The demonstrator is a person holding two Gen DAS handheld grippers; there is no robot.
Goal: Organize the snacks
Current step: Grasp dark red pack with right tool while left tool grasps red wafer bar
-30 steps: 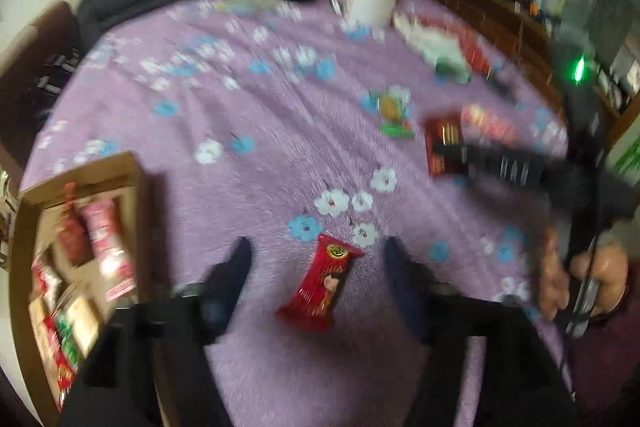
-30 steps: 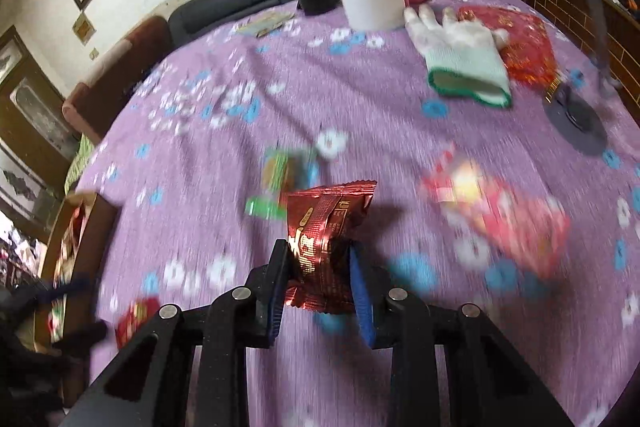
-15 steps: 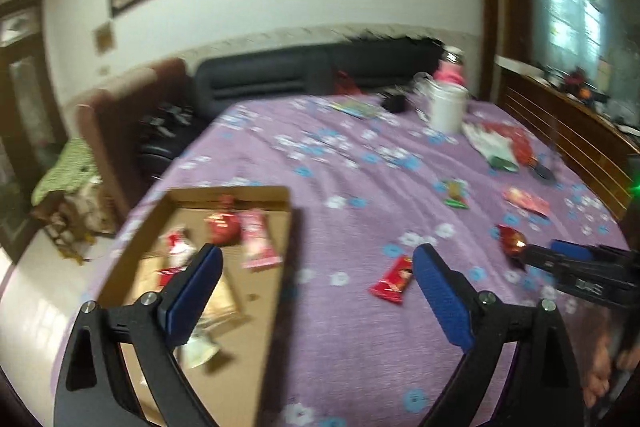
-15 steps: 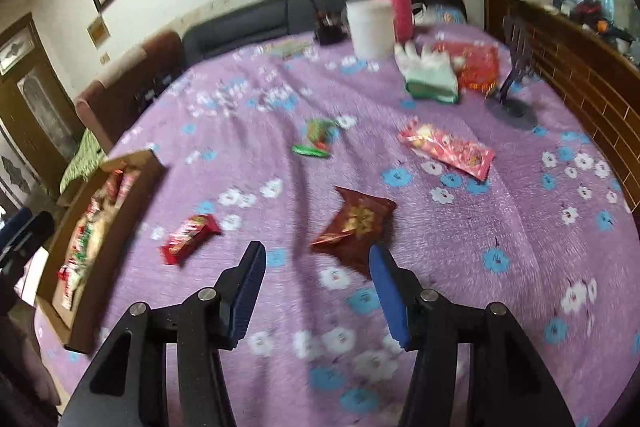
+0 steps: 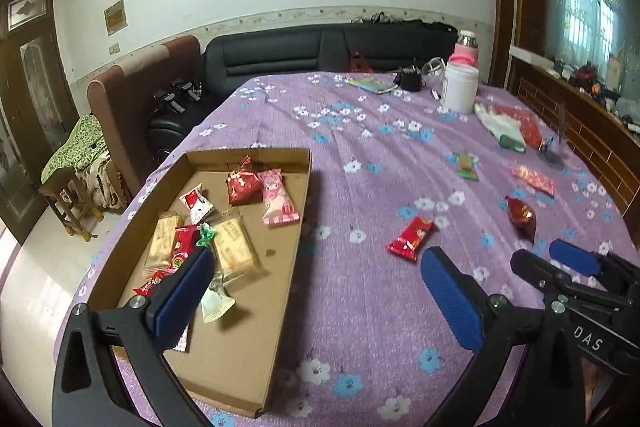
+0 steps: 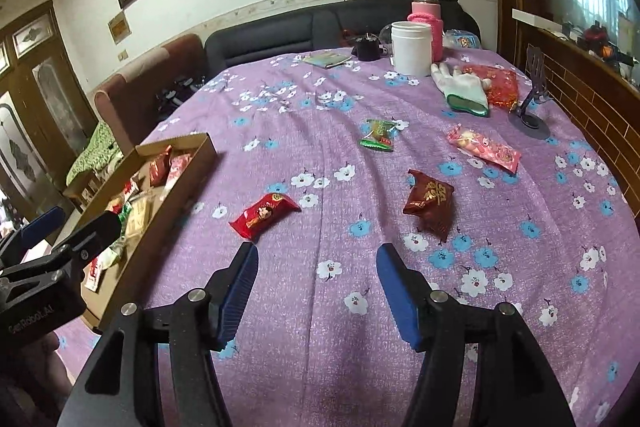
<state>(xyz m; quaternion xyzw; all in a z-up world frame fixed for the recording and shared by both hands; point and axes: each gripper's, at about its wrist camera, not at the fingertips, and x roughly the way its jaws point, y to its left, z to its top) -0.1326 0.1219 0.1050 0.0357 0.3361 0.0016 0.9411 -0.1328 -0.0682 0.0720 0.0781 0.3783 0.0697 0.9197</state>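
Observation:
A shallow cardboard box (image 5: 240,355) holding several wrapped snacks sits at the table's left edge, also in the right wrist view (image 6: 180,183). Loose on the purple cloth lie a red packet (image 5: 411,239) (image 6: 265,215), a dark red packet (image 5: 521,217) (image 6: 430,203), a pink packet (image 6: 484,149) and a green one (image 6: 378,135). My left gripper (image 5: 316,263) hovers over the box's near right wall, jaws still opening, nothing between them. My right gripper (image 6: 316,253) hangs short of the red and dark red packets, jaws opening and empty.
At the table's far end stand a white tub (image 6: 412,47), a pink bottle (image 6: 428,23), a white glove (image 6: 464,87), a red bag (image 6: 500,83) and a phone stand (image 6: 530,107). A dark sofa (image 5: 320,51) and a brown armchair (image 5: 144,99) are behind the table.
The right gripper let go of the dark red packet, which now lies on the cloth. Both grippers opened wide and drew back and up. The left view swung left from the red packet to the box.

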